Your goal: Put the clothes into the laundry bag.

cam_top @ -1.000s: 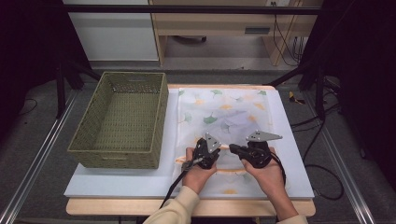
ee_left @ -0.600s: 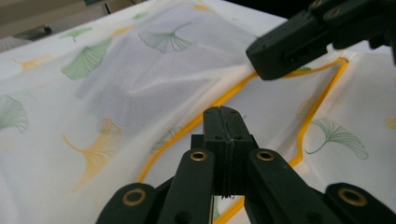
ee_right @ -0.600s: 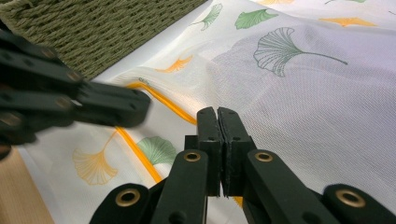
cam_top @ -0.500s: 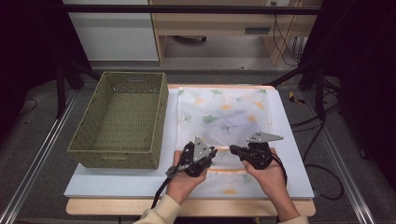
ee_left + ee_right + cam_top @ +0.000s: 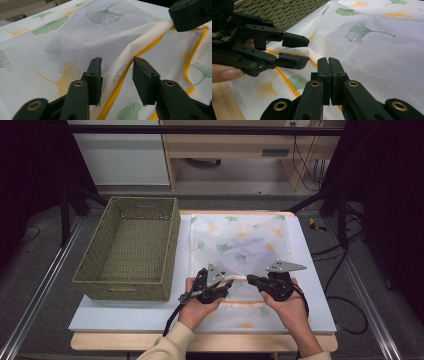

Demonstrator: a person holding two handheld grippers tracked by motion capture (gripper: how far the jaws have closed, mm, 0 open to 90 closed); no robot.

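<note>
The left gripper (image 5: 117,81) has just been opening – the mesh bag's (image 5: 240,245) yellow-trimmed edge (image 5: 125,78) runs between its jaws; the right gripper (image 5: 329,65), just beside it, is clamped, seemingly on that same edge.

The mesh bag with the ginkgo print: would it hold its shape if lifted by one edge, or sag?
Probably sag: the mesh bag already tents and creases where the right gripper pinches its edge. It looks light, since the see-through mesh lifts in a thin fold. The left gripper, whose jaws have just been opening, straddles the yellow zipper, likely the stiffest part.
</note>
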